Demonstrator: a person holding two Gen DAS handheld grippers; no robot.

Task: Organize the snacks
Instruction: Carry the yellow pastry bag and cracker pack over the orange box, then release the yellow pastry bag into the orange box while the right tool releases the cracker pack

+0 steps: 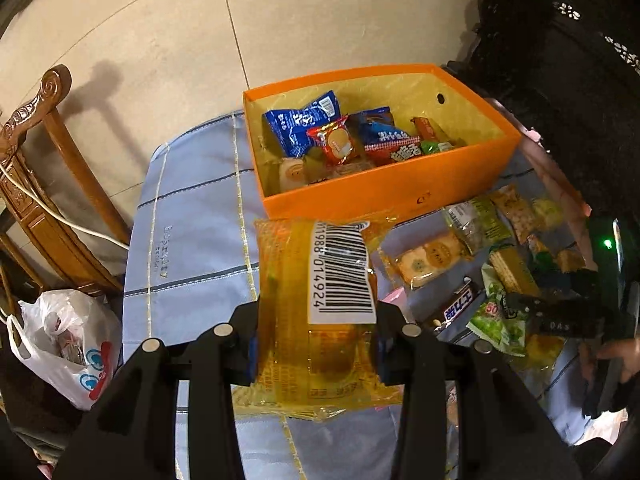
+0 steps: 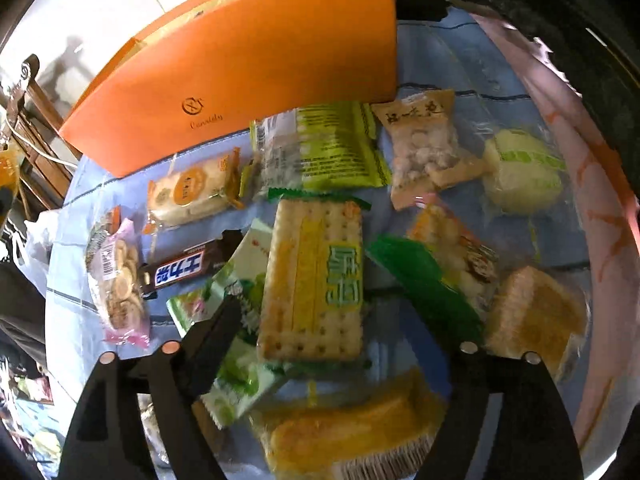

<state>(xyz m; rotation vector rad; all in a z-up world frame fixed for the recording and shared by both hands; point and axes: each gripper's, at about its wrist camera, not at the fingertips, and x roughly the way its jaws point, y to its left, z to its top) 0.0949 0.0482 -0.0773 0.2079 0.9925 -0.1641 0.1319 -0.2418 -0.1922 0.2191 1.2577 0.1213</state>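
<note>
My left gripper (image 1: 316,332) is shut on a yellow see-through snack packet (image 1: 320,300) with a white barcode label, held just above the cloth in front of the orange box (image 1: 392,188). Several wrapped snacks (image 1: 336,136) lie inside the box. In the right wrist view my right gripper (image 2: 340,320) stands open, low over loose snacks beside the orange box (image 2: 248,68). A yellow-green cracker packet (image 2: 316,280) lies between its fingers, and the pads do not press on it. The left fingertip (image 2: 216,328) rests over a green-white packet (image 2: 236,364).
Loose snacks cover the blue checked cloth (image 1: 192,240): a brown chocolate bar (image 2: 180,268), a round-biscuit pack (image 2: 120,280), a yellow cake packet (image 2: 348,432). A wooden chair (image 1: 44,168) and a white plastic bag (image 1: 68,344) stand left. Dark carved furniture (image 1: 560,40) rises behind.
</note>
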